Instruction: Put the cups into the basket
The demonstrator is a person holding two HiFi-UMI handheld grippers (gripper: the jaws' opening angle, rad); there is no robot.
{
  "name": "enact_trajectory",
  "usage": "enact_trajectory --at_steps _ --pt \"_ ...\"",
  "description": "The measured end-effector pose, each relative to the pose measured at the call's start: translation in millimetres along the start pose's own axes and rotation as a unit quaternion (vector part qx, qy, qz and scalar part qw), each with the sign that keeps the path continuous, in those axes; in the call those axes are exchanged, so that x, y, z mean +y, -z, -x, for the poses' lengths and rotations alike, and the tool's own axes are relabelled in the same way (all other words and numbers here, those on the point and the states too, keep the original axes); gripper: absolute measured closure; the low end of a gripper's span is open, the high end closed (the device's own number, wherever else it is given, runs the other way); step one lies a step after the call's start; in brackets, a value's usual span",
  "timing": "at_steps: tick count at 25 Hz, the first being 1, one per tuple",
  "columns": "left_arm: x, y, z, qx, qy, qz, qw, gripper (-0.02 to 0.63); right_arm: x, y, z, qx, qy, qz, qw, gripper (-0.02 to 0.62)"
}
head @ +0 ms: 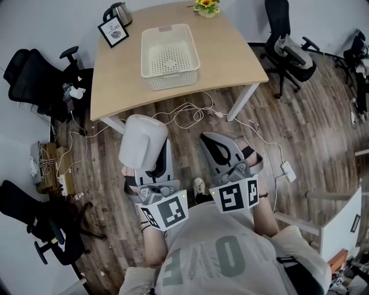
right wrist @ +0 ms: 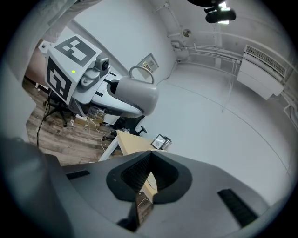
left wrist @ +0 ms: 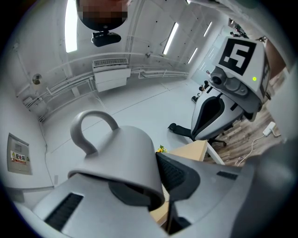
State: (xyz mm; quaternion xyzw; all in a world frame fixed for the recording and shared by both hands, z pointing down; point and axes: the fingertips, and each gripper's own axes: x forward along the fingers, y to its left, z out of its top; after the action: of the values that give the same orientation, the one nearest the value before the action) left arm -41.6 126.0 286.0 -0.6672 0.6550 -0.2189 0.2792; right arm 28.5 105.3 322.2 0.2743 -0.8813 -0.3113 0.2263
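My left gripper (head: 151, 160) is shut on the wall of a pale grey cup (head: 142, 143), held in the air over the wooden floor, short of the table's near edge. In the left gripper view the cup (left wrist: 116, 158) points its loop handle up, with the left gripper (left wrist: 159, 186) clamped across its rim. My right gripper (head: 215, 142) hangs beside it, shut and empty; its jaws meet in the right gripper view (right wrist: 149, 157). An empty white perforated basket (head: 151, 78) stands on the light wooden table (head: 230, 52) ahead. No other cup shows.
A framed picture (head: 113, 31), a kettle (head: 120, 11) and a pot of yellow flowers (head: 207, 7) stand along the table's far side. Black office chairs (head: 34, 75) (head: 285, 46) flank the table. White cables (head: 190, 112) trail over the floor under it.
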Motion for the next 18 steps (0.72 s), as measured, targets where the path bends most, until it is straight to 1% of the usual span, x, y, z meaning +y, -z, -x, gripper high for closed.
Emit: enact_trajectory --at_steps 4,7,14,18 --pt "-3.2 2.6 -36.1 -0.003 0.005 -0.007 1.0 0.552 -23.7 16.5 -21.9 -0.001 0.005 -0.003 1.0 0.597" --pt "-6.9 1.3 -50.2 -0.002 0.009 -0.012 0.9999 0.552 -35.1 24.5 -32.7 -0.004 0.004 -0.007 1.0 0.597" --pt "-6.2 12.1 -68.8 0.012 0.009 -0.017 0.9997 0.552 -40.4 30.8 -56.5 -0.014 -0.01 -0.011 1.0 0.597" --pt "-1.4 18.5 -85.5 0.008 0.013 -0.019 0.9997 0.552 -47.3 34.1 -71.8 -0.016 -0.011 -0.01 1.0 0.597"
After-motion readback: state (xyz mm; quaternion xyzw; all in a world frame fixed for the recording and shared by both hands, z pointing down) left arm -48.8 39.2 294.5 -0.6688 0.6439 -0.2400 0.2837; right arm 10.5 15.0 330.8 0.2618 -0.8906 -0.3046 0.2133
